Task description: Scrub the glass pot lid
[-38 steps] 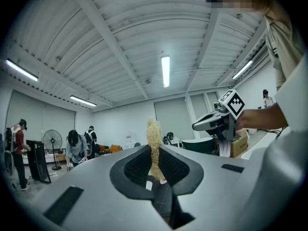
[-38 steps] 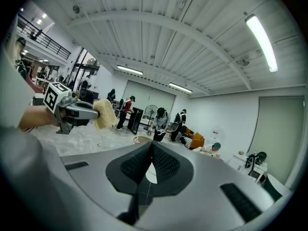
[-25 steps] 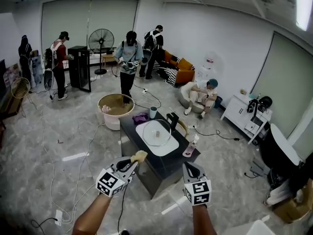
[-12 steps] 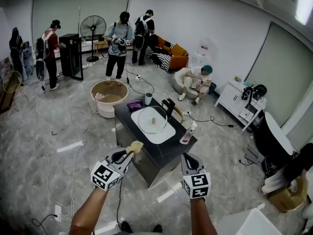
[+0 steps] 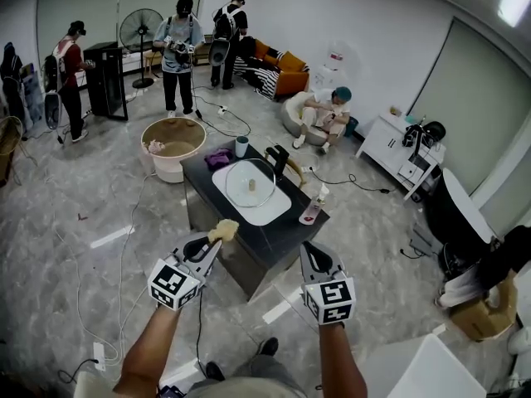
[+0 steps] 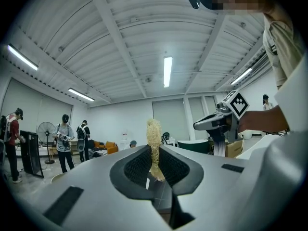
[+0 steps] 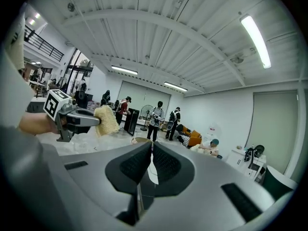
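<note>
The glass pot lid point(image 5: 249, 184) lies on a white board point(image 5: 270, 212) on the low black table point(image 5: 214, 197). My left gripper point(image 5: 217, 237) hangs short of the table's near corner, shut on a pale yellow loofah scrubber point(image 5: 225, 229). In the left gripper view the scrubber point(image 6: 154, 134) stands upright, pinched between the pads of the left gripper point(image 6: 155, 154). My right gripper point(image 5: 311, 256) hovers to the right at the same height, shut with nothing in it. The right gripper point(image 7: 150, 151) shows only a thin slit between its pads, and the scrubber point(image 7: 107, 121) appears off to its left.
On the table stand a bottle point(image 5: 313, 209), a cup point(image 5: 241, 146), a purple cloth point(image 5: 219, 157) and a black stand point(image 5: 278, 161). A round basin point(image 5: 172, 148) sits on the floor behind the table. Cables point(image 5: 124, 247) trail over the floor. Several people stand at the back.
The head view has tilted further down, and the table sits higher in the picture. Both grippers keep their places in front of me, the left still shut on the scrubber.
</note>
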The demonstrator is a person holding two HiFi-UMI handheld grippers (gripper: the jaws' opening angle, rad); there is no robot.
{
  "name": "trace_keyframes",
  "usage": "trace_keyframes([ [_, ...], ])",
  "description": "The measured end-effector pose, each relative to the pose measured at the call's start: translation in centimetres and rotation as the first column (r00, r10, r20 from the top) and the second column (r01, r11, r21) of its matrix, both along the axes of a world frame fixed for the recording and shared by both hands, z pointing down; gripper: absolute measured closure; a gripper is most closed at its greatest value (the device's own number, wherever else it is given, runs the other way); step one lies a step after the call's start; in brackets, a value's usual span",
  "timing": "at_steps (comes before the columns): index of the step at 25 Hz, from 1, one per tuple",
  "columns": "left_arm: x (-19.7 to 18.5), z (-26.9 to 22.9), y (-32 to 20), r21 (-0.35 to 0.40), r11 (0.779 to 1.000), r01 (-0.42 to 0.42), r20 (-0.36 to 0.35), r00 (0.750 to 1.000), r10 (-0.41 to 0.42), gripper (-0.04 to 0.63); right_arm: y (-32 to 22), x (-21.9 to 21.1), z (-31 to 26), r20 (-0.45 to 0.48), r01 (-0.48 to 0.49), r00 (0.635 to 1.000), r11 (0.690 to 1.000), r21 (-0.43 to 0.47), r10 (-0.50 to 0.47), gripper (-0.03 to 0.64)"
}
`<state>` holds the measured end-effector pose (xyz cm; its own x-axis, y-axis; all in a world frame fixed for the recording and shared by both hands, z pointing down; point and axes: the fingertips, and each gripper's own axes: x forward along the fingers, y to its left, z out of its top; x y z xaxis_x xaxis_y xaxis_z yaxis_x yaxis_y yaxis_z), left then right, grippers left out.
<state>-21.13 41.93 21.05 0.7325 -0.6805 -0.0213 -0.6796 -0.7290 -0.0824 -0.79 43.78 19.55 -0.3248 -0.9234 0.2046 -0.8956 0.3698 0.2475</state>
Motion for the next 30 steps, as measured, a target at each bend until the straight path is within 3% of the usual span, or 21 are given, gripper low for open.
trace_keyframes([
  [9, 3.4, 2.4, -6.2, -0.034, 0.997, 0.072, 0.088, 0.994, -0.069, 0.549, -9.5, 3.2, 3.2, 0.034, 0.083, 0.996, 0.996, -0.029, -0.082, 0.589],
  [18, 8.5, 3.4, -13.5, -0.055, 0.983, 0.175, 0.106, 0.98, -0.168, 0.549, -18.8, 8.4, 5.8, 0.07, 0.174, 0.983, 0.983, -0.06, -0.17, 0.589],
  [30, 12.9, 4.2, -18.0, -0.075, 0.967, 0.242, 0.159, 0.961, -0.228, 0.549, -24.0, 12.0, 7.0, 0.136, 0.254, 0.96, 0.965, -0.066, -0.244, 0.589],
])
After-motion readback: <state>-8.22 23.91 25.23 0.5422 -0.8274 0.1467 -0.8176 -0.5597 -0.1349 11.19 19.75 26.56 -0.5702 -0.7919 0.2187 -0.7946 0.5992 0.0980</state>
